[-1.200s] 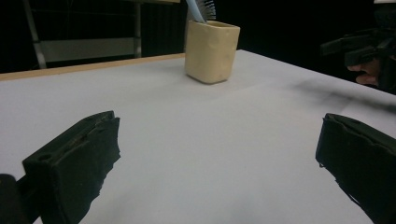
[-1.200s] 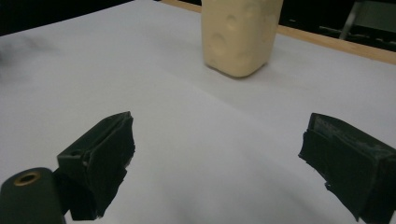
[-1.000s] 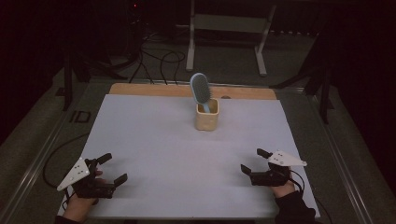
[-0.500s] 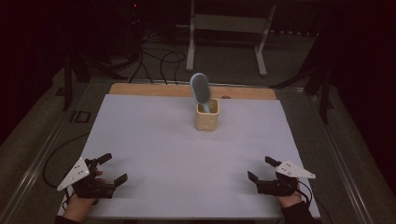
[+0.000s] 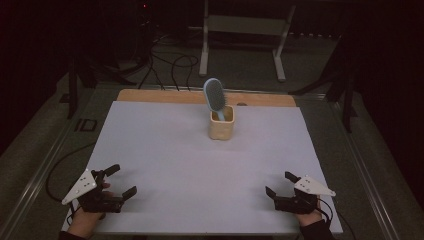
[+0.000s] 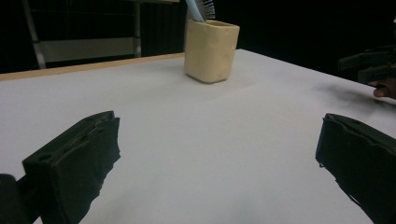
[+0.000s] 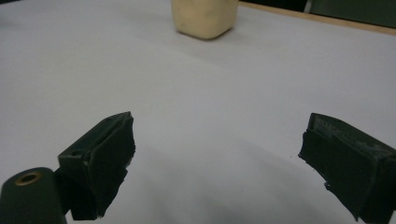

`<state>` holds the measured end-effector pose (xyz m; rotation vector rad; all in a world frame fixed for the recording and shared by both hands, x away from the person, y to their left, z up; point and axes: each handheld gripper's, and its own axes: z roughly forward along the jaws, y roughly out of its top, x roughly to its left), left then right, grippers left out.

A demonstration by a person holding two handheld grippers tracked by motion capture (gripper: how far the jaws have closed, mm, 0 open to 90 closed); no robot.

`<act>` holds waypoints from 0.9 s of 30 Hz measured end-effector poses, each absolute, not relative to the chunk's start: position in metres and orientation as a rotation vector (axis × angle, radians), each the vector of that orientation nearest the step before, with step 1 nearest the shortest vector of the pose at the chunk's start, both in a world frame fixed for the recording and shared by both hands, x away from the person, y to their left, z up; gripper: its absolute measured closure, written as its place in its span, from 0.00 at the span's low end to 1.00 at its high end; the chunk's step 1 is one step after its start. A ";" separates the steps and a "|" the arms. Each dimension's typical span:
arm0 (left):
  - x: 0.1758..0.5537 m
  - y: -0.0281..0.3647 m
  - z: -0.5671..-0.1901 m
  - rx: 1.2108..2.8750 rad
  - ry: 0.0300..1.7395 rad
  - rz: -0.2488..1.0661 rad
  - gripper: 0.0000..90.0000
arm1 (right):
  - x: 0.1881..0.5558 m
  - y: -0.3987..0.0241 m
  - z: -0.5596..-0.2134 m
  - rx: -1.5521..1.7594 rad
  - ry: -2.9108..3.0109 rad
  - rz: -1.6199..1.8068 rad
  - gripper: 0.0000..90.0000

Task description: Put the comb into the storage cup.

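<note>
A cream cup [image 5: 221,123] stands at the far middle of the white table [image 5: 200,165], with a grey-blue hairbrush [image 5: 214,95] upright in it, bristle head up. In the left gripper view the cup [image 6: 210,44] stands far ahead with the brush [image 6: 200,6] poking out. My left gripper [image 5: 121,181] rests open at the near left corner, nothing between its jaws. Near the front right, my right gripper [image 5: 281,184] is open and empty too. The cup [image 7: 204,16] sits far beyond its jaws.
A wooden strip [image 5: 165,96] runs along the table's far edge. Beyond it stand a metal stand [image 5: 245,30] and cables [image 5: 165,60] on the floor. The other gripper [image 6: 371,63] shows far right in the left gripper view.
My right gripper has drawn back toward the near edge and a little rightward. The left gripper, cup and brush have stayed put.
</note>
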<state>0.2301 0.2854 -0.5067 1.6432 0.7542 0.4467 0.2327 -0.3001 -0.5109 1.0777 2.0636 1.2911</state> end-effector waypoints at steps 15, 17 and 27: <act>0.230 0.285 -0.507 1.646 0.756 0.452 0.00 | 0.233 -0.298 -0.510 1.059 2.071 1.296 0.10; 0.230 0.285 -0.507 1.647 0.758 0.452 0.00 | 0.232 -0.298 -0.509 1.057 2.066 1.303 0.10; 0.229 0.285 -0.506 1.647 0.754 0.456 0.00 | 0.231 -0.298 -0.508 1.054 2.067 1.320 0.10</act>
